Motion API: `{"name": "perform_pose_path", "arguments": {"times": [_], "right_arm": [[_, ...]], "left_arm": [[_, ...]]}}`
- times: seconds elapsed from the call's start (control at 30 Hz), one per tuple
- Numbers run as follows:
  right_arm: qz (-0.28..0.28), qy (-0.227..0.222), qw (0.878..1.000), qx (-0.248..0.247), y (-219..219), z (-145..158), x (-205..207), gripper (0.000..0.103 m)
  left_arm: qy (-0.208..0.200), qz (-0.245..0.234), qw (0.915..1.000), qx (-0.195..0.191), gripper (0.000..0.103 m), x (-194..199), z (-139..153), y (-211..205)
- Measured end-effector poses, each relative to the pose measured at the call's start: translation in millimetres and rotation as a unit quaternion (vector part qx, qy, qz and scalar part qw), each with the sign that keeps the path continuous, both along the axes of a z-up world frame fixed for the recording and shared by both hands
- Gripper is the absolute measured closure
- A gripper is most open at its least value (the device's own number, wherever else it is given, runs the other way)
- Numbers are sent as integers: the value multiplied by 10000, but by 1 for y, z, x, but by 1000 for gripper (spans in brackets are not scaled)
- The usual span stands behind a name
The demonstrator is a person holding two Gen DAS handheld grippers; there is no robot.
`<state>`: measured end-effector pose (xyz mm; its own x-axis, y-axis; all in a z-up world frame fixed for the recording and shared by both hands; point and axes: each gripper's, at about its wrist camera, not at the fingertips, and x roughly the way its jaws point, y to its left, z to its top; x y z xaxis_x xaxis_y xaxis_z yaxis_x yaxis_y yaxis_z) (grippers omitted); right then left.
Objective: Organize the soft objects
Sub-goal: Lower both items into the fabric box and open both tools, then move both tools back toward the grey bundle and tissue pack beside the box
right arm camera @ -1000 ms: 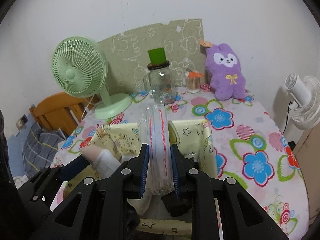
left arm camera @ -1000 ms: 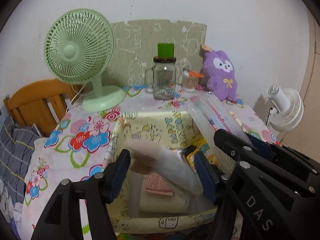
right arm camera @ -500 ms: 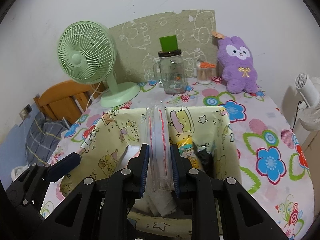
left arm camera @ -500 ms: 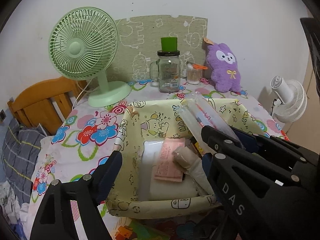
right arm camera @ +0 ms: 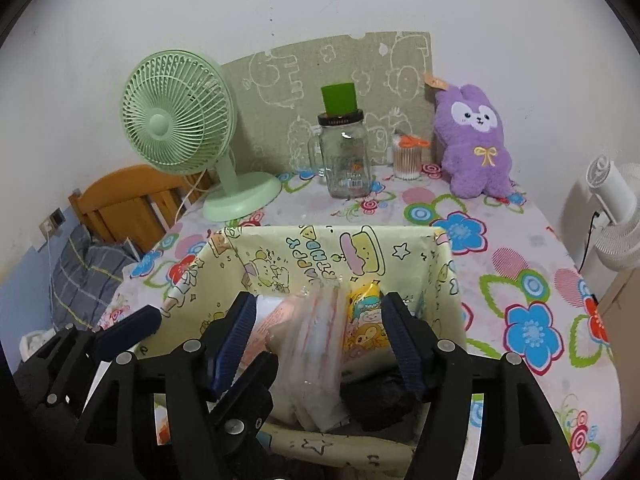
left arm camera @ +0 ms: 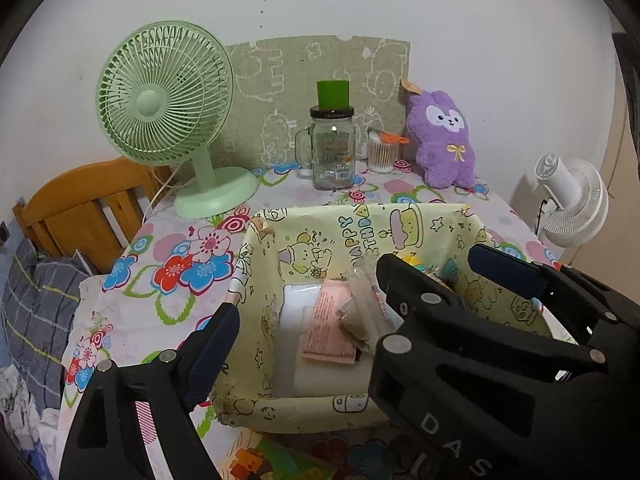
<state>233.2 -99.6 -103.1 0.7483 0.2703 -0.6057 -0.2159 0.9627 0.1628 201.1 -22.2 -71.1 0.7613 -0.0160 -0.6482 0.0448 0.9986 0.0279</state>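
A yellow cartoon-print storage box point(left arm camera: 360, 236) point(right arm camera: 400, 248) stands on the flowered table. Inside it lie a white pad point(left arm camera: 296, 312), a pink packet point(left arm camera: 332, 328), a beige roll point(left arm camera: 356, 316), a clear plastic bag with red stripes point(right arm camera: 320, 340), a yellow snack pack point(right arm camera: 364, 316) and a dark item point(right arm camera: 384, 396). My left gripper point(left arm camera: 304, 332) is open and empty over the box's near left side. My right gripper point(right arm camera: 320, 340) is open, its fingers either side of the clear bag, which rests in the box. The right gripper also shows in the left wrist view point(left arm camera: 448, 280).
At the back of the table stand a green fan point(left arm camera: 168, 120), a glass jar with a green cup on top point(left arm camera: 332, 148), a cotton-swab tub point(left arm camera: 380, 152) and a purple plush bunny point(left arm camera: 444, 144). A wooden chair point(left arm camera: 80, 208) is on the left and a white fan point(left arm camera: 572, 208) on the right.
The right gripper opened and let go of the clear bag, which dropped into the box. The left gripper, which had released the beige roll, drew back.
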Motion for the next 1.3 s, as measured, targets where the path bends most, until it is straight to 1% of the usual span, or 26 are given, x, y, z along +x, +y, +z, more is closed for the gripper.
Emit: {"name": "perform_pose_path", "arguments": {"times": [0.03,0.1,0.23,0.37,0.57,0.77,0.93,1.07,1.23,1.3], "right_arm": [[-9,-13,10000,-6,-1,2,-2,31],[-33,-37,10000,-11,-2,4,-6,23],[-117,-77,9999,-48,-5,8,-14,21],[-160,-104,9998,-69,-8,12,-22,16],[-235,-186,9995,-39,-12,22,-37,15],[-382,-218,9989,-163,-16,30,-55,14],[-440,-337,9981,-286,-18,38,-70,14],[-501,-421,9974,-306,-21,44,-82,9],[-490,-529,9969,-328,-23,51,-97,8],[-494,-579,9965,-347,-24,53,-104,4]], "left_arm": [[-15,-15,10000,-2,14,-2,1,-1],[-42,-5,10000,17,12,-5,3,-2],[-88,-47,9999,9,11,-12,6,-5],[-147,-100,9998,-28,11,-19,10,-7],[-292,-154,9995,-25,9,-32,20,-10],[-356,-222,9991,-27,7,-46,26,-14],[-444,-256,9987,-65,6,-59,31,-17],[-520,-282,9982,-62,5,-69,36,-20],[-618,-274,9977,-90,3,-83,41,-21],[-659,-288,9974,-94,3,-90,43,-23]]}}
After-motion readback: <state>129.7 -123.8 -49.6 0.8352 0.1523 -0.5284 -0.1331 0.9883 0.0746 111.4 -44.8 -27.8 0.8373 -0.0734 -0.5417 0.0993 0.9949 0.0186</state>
